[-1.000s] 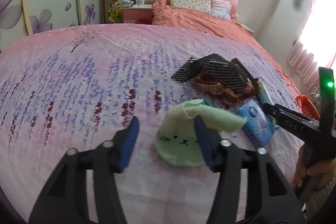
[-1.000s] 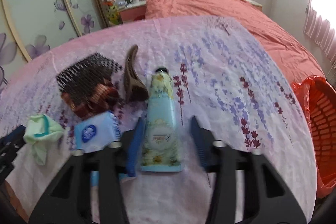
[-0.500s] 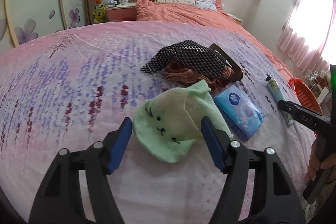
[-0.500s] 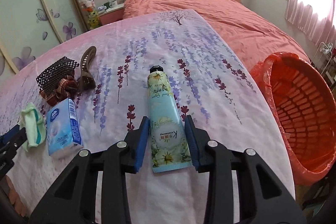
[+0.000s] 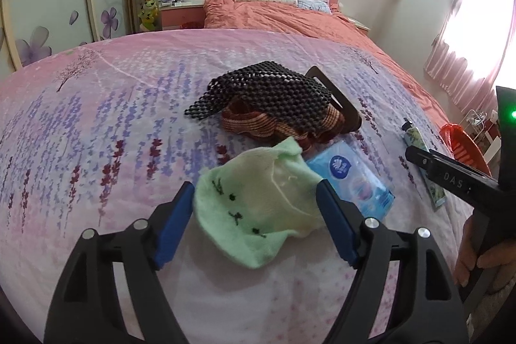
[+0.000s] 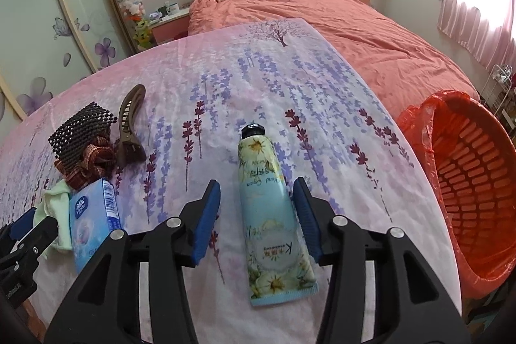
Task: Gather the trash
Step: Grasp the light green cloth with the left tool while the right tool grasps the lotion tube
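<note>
A pale green cloth (image 5: 258,208) with a stitched face lies on the floral sheet between the fingers of my left gripper (image 5: 254,215). Its jaws are opening, and the blue pads stand at the cloth's two edges without squeezing it. In the right wrist view a light blue hand cream tube (image 6: 267,202) lies flat, cap pointing away. My right gripper (image 6: 258,211) straddles it open, with a clear gap at the left pad. An orange basket (image 6: 467,182) lined with an orange bag stands at the right, off the sheet's edge.
A blue tissue pack (image 5: 351,176) lies right of the cloth. Behind it are a black mesh pad (image 5: 274,95), a striped scrunchie (image 5: 254,124) and a brown hair clip (image 6: 129,124). A bed with orange bedding (image 6: 338,21) fills the back. A hand (image 5: 477,260) holds the right gripper's handle.
My left jaws have spread and the green cloth now sits centred between them. In the right wrist view the basket has come further into view, and the tube stays between the jaws.
</note>
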Tool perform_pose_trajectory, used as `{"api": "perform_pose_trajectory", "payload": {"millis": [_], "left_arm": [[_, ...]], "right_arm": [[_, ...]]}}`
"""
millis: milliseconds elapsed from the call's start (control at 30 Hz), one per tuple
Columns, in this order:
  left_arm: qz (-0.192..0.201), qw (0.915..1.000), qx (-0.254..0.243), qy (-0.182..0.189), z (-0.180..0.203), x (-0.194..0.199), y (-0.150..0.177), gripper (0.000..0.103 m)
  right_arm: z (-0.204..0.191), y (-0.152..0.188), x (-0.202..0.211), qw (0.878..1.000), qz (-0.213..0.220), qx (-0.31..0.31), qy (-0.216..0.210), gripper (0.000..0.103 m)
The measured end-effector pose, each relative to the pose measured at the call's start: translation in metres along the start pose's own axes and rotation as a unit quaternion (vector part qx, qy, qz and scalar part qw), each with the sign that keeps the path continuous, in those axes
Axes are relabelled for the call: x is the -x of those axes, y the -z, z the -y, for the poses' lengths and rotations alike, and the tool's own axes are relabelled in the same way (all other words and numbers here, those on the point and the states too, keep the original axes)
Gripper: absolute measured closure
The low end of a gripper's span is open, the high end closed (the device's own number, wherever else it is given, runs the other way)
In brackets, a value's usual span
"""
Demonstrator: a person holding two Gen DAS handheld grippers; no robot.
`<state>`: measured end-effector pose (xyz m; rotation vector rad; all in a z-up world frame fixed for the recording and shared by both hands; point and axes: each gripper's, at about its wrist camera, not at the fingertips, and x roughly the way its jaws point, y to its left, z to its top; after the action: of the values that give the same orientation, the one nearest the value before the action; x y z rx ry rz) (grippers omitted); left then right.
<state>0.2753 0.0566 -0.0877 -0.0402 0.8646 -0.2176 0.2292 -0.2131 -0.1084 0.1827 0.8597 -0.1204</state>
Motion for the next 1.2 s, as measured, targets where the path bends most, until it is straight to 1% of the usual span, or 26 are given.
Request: {"api": "perform_pose_trajectory", "payload": {"millis": [33, 67, 100, 133, 200, 233, 267, 333, 367, 400, 433, 500, 833, 1067, 1200], "left_arm": [[-0.001, 1.0, -0.003, -0.003, 0.002, -0.002, 0.0, 0.043], [-0.008, 1.0, -0.005, 0.001, 0.004, -0.006, 0.0, 0.051], [-0.011, 0.9999, -0.005, 0.001, 0.003, -0.007, 0.001, 0.062], [-0.009, 0.9999, -0.006, -0.005, 0.003, -0.007, 0.001, 0.07], [-0.005, 0.9999, -0.011, -0.004, 0.001, -0.004, 0.001, 0.083], [-0.004, 0.9999, -0.013, -0.007, 0.0, -0.002, 0.001, 0.086], [-0.003, 0.9998, -0.015, -0.014, -0.003, 0.0, 0.001, 0.087], [0.002, 0.999, -0.013, -0.043, -0.011, 0.003, 0.0, 0.087], [0.0, 0.9988, -0.008, -0.048, -0.016, 0.003, 0.0, 0.087], [-0.003, 0.9988, -0.001, -0.049, -0.02, 0.001, 0.0, 0.084], [-0.008, 0.9987, 0.009, -0.049, -0.024, -0.001, 0.001, 0.079], [-0.012, 0.9986, 0.018, -0.049, -0.028, -0.003, 0.002, 0.072], [-0.012, 0.9988, 0.024, -0.042, -0.032, -0.002, 0.005, 0.071], [-0.015, 0.9983, 0.012, -0.054, -0.03, -0.003, 0.006, 0.07], [-0.015, 0.9984, 0.012, -0.053, -0.029, -0.004, 0.006, 0.069]], "right_arm": [[0.001, 0.001, 0.0, 1.0, -0.001, 0.0, 0.0, 0.072], [0.003, 0.002, 0.001, 1.0, 0.0, 0.001, -0.003, 0.073], [0.005, 0.002, 0.003, 1.0, -0.001, 0.003, -0.004, 0.073], [0.006, 0.003, 0.004, 1.0, -0.001, 0.005, -0.004, 0.073], [0.009, 0.007, 0.008, 1.0, -0.001, 0.009, -0.001, 0.073], [0.011, 0.01, 0.01, 1.0, -0.001, 0.009, 0.002, 0.073], [0.013, 0.012, 0.012, 1.0, 0.0, 0.009, 0.002, 0.073], [0.017, 0.014, 0.015, 1.0, 0.0, 0.004, -0.003, 0.073], [0.017, 0.014, 0.014, 1.0, -0.001, 0.003, -0.005, 0.073], [0.017, 0.013, 0.014, 1.0, -0.001, 0.002, -0.005, 0.073], [0.017, 0.013, 0.013, 1.0, -0.001, 0.003, -0.004, 0.073], [0.017, 0.013, 0.012, 1.0, -0.002, 0.005, -0.001, 0.073], [0.015, 0.012, 0.011, 1.0, -0.003, 0.009, 0.004, 0.072], [0.015, 0.012, 0.01, 1.0, -0.003, 0.005, 0.0, 0.072], [0.017, 0.012, 0.01, 1.0, -0.003, 0.004, -0.002, 0.072]]}}
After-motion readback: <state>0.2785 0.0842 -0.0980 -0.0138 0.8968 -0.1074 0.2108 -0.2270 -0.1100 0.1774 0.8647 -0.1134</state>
